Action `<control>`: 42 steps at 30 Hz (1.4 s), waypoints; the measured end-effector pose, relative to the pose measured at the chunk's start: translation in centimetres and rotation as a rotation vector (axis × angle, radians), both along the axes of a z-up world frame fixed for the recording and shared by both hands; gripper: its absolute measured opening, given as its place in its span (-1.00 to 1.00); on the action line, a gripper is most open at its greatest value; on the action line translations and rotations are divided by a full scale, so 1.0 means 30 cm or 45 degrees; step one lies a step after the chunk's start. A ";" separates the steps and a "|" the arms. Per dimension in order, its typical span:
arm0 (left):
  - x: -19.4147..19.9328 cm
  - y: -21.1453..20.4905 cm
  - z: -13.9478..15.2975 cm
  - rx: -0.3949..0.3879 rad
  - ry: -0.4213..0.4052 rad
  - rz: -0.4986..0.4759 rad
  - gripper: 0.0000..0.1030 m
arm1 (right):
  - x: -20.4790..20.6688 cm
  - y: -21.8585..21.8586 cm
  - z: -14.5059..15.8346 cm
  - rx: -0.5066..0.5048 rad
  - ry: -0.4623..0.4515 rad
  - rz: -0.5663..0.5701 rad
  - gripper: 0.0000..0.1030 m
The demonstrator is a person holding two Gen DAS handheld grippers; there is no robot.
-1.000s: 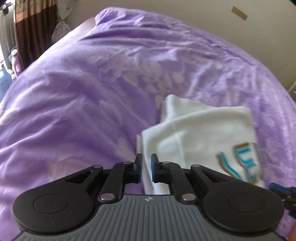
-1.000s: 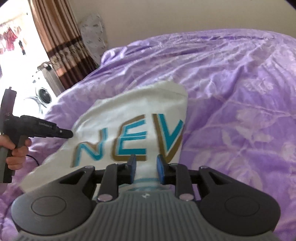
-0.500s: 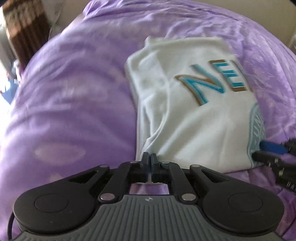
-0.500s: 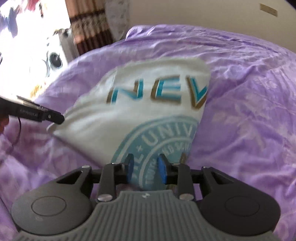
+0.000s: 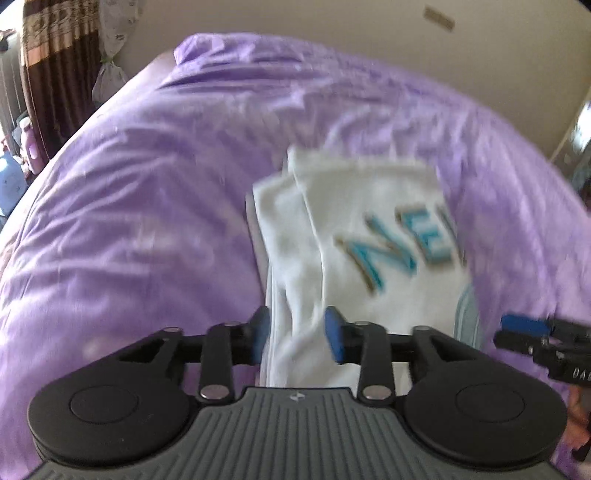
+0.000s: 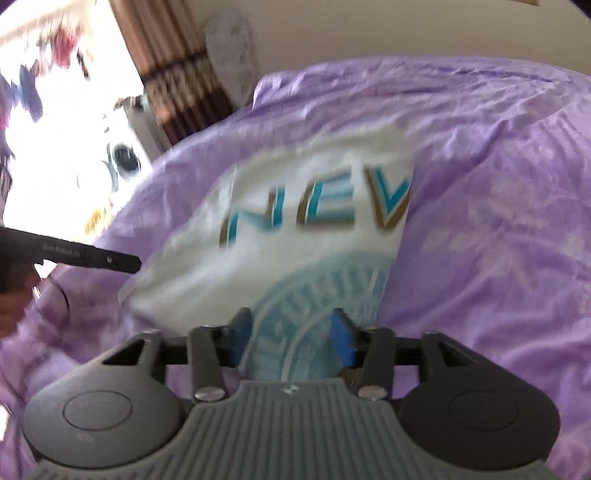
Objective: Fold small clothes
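A white T-shirt [image 5: 354,221] with teal and gold letters lies folded on the purple bedspread [image 5: 147,206]. It also shows in the right wrist view [image 6: 295,229], with a teal round print near its near edge. My left gripper [image 5: 297,338] is open, its blue pads on either side of the shirt's near left edge. My right gripper [image 6: 291,336] is open over the shirt's near right edge, above the round print. Each gripper shows at the edge of the other's view, the right one [image 5: 532,332] and the left one [image 6: 92,254].
The bed fills most of both views, with a beige wall [image 5: 369,33] behind it. Brown curtains [image 5: 55,66] and a bright window [image 6: 55,110] are at the left. A washing machine [image 6: 125,158] stands beyond the bed's left side.
Both grippers have opened: the left was shut on the shirt's near left edge half a second ago and has let go. The shirt now lies flat on the bed.
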State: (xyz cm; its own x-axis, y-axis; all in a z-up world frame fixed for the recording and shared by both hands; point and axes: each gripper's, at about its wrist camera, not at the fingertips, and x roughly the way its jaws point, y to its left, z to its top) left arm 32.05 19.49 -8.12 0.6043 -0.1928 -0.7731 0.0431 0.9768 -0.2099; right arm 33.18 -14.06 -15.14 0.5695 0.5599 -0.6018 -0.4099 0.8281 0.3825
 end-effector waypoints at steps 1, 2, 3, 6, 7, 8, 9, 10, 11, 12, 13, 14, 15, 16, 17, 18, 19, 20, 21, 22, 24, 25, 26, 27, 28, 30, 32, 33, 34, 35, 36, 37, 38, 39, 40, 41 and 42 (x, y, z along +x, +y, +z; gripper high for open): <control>0.028 0.018 0.002 -0.047 -0.022 0.023 -0.04 | 0.028 -0.014 0.007 0.029 0.007 -0.020 0.01; 0.062 0.046 -0.001 -0.117 -0.042 0.058 0.01 | 0.055 -0.026 0.008 0.055 0.020 -0.041 0.06; 0.091 0.073 -0.011 -0.203 -0.065 0.100 0.13 | 0.089 -0.042 0.006 0.095 0.037 -0.074 0.19; 0.170 0.138 -0.073 -0.404 -0.103 0.226 0.29 | 0.179 -0.088 -0.008 0.231 0.078 -0.167 0.32; 0.204 0.150 -0.098 -0.427 -0.080 0.250 0.29 | 0.214 -0.105 -0.023 0.279 0.110 -0.198 0.33; 0.235 0.158 -0.123 -0.428 -0.067 0.255 0.29 | 0.244 -0.119 -0.040 0.309 0.141 -0.222 0.33; 0.257 0.163 -0.142 -0.410 -0.066 0.262 0.29 | 0.270 -0.130 -0.056 0.332 0.168 -0.249 0.33; 0.275 0.167 -0.160 -0.388 -0.070 0.279 0.29 | 0.292 -0.137 -0.075 0.345 0.186 -0.270 0.33; 0.295 0.173 -0.180 -0.372 -0.073 0.294 0.29 | 0.304 -0.136 -0.090 0.344 0.198 -0.289 0.33; 0.309 0.177 -0.194 -0.372 -0.073 0.299 0.29 | 0.320 -0.139 -0.105 0.342 0.203 -0.303 0.33; 0.317 0.179 -0.206 -0.381 -0.067 0.293 0.30 | 0.340 -0.142 -0.123 0.352 0.209 -0.307 0.33; 0.329 0.179 -0.221 -0.391 -0.059 0.277 0.30 | 0.358 -0.145 -0.138 0.367 0.223 -0.305 0.33; 0.340 0.174 -0.233 -0.399 -0.057 0.259 0.30 | 0.380 -0.148 -0.155 0.387 0.243 -0.303 0.33; 0.345 0.168 -0.242 -0.396 -0.055 0.242 0.30 | 0.407 -0.149 -0.179 0.413 0.264 -0.305 0.33; 0.354 0.158 -0.254 -0.387 -0.056 0.229 0.30 | 0.427 -0.151 -0.198 0.433 0.278 -0.310 0.33; 0.363 0.152 -0.265 -0.383 -0.062 0.217 0.30 | 0.446 -0.151 -0.217 0.453 0.295 -0.314 0.32; 0.369 0.148 -0.276 -0.381 -0.068 0.206 0.30 | 0.463 -0.151 -0.236 0.475 0.314 -0.310 0.32; 0.376 0.144 -0.288 -0.377 -0.070 0.196 0.30 | 0.479 -0.151 -0.254 0.499 0.333 -0.306 0.32; 0.383 0.140 -0.300 -0.369 -0.079 0.176 0.31 | 0.495 -0.151 -0.270 0.524 0.344 -0.301 0.32; 0.391 0.138 -0.310 -0.365 -0.088 0.158 0.31 | 0.514 -0.154 -0.291 0.561 0.349 -0.287 0.32; 0.397 0.138 -0.318 -0.381 -0.095 0.142 0.29 | 0.540 -0.157 -0.320 0.623 0.367 -0.273 0.32; 0.402 0.138 -0.317 -0.396 -0.096 0.134 0.14 | 0.551 -0.158 -0.332 0.662 0.378 -0.269 0.28; 0.405 0.138 -0.316 -0.415 -0.093 0.129 0.05 | 0.561 -0.158 -0.340 0.690 0.383 -0.269 0.26; 0.408 0.140 -0.315 -0.439 -0.086 0.126 -0.17 | 0.572 -0.156 -0.346 0.712 0.388 -0.269 0.18; 0.410 0.142 -0.312 -0.459 -0.078 0.132 -0.29 | 0.580 -0.157 -0.351 0.730 0.392 -0.268 0.06; 0.406 0.137 -0.296 -0.460 -0.080 0.150 -0.49 | 0.594 -0.157 -0.362 0.770 0.409 -0.275 -0.19; 0.397 0.126 -0.265 -0.445 -0.092 0.164 -0.71 | 0.593 -0.159 -0.360 0.787 0.393 -0.275 -0.47; 0.388 0.122 -0.245 -0.438 -0.105 0.168 -0.74 | 0.587 -0.159 -0.350 0.781 0.378 -0.272 -0.61; 0.380 0.119 -0.224 -0.434 -0.119 0.168 -0.78 | 0.580 -0.159 -0.333 0.770 0.354 -0.262 -0.70; 0.369 0.115 -0.198 -0.432 -0.135 0.164 -0.79 | 0.572 -0.155 -0.308 0.750 0.324 -0.254 -0.72; 0.357 0.110 -0.170 -0.430 -0.145 0.164 -0.81 | 0.564 -0.150 -0.281 0.727 0.298 -0.245 -0.75; 0.347 0.102 -0.145 -0.426 -0.154 0.160 -0.82 | 0.557 -0.145 -0.254 0.708 0.275 -0.236 -0.78; 0.333 0.090 -0.115 -0.414 -0.168 0.148 -0.82 | 0.546 -0.136 -0.222 0.693 0.252 -0.223 -0.79; 0.318 0.075 -0.084 -0.384 -0.181 0.137 -0.83 | 0.536 -0.130 -0.192 0.681 0.233 -0.212 -0.80; 0.300 0.058 -0.055 -0.352 -0.201 0.124 -0.83 | 0.523 -0.124 -0.158 0.665 0.214 -0.203 -0.80; 0.277 0.039 -0.021 -0.323 -0.229 0.110 -0.84 | 0.510 -0.122 -0.124 0.652 0.192 -0.193 -0.80; 0.251 0.024 0.012 -0.303 -0.257 0.100 -0.84 | 0.494 -0.122 -0.094 0.646 0.174 -0.186 -0.81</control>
